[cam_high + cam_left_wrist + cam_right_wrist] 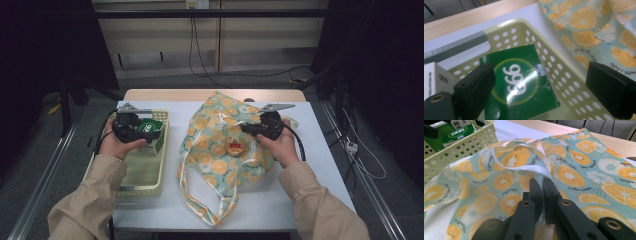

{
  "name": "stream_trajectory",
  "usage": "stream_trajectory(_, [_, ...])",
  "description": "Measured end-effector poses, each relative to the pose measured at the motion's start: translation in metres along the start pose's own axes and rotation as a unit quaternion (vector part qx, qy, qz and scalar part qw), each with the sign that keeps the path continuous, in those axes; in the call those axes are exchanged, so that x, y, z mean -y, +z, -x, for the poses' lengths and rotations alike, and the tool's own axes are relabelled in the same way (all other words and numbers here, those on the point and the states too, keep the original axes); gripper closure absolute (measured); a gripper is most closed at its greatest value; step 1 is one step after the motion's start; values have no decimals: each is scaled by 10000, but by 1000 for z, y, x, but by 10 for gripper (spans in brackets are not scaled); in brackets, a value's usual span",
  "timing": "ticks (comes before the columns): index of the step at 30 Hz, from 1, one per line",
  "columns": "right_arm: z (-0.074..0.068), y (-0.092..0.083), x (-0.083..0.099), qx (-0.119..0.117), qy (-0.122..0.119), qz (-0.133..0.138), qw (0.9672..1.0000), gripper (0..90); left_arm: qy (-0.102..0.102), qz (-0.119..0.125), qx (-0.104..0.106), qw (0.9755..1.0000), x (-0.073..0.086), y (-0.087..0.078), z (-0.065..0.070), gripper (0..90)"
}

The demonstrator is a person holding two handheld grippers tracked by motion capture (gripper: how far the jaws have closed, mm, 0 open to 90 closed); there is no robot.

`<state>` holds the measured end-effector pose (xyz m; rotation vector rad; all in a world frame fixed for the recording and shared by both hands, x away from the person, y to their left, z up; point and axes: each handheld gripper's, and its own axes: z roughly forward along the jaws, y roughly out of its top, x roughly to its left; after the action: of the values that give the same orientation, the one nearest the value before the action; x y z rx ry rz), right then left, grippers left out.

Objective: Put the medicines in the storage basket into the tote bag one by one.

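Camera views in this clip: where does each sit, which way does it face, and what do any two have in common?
High view: above the person's side, facing forward and down on the table; both sleeves, hands and grippers enter from the bottom.
Left gripper view: rides the left gripper, looking into the basket at the green box; its jaws stand wide apart.
Right gripper view: rides the right gripper, facing the fruit-print bag; its jaws pinch the white hem.
All three share basket, box and bag.

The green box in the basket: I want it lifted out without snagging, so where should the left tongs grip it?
Grip the green box across its two long edges, coming from above: it lies tilted, face up, in the basket, and the open left tongs already straddle it.
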<state>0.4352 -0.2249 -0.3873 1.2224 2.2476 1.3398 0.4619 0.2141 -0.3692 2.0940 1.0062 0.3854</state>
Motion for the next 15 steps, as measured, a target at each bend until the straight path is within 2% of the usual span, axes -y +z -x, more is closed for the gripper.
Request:
stream_trajectory(2, [0,0,0,4,24,-4,10000,879,-71,-88,-28,9999,3,3,-3,87])
stream_trajectory(5, [0,0,0,3,21,15,10000,879,-23,-179,-244,9995,7,9,-5,84])
stream_trajectory(8, [-1,1,0,-7,2,-15,10000,879,-43,-246,-340,9991,9,12,-9,82])
stream_trajectory(10, [-2,1,0,-6,-8,-25,10000,879,-132,-325,-433,9984,11,16,-9,80])
stream_trajectory(12, [-2,2,0,-21,-7,-24,10000,879,-165,-377,-383,9984,12,19,-9,80])
stream_trajectory(13, [-2,2,0,-20,-8,-20,10000,879,-128,-384,-496,9979,13,20,-8,80])
stream_trajectory(14, [-2,2,0,-24,-7,-20,10000,879,-103,-454,-427,9980,13,21,-9,80])
stream_trajectory(15, [-2,2,0,-21,-11,-22,10000,879,-143,-436,-465,9979,15,23,-9,77])
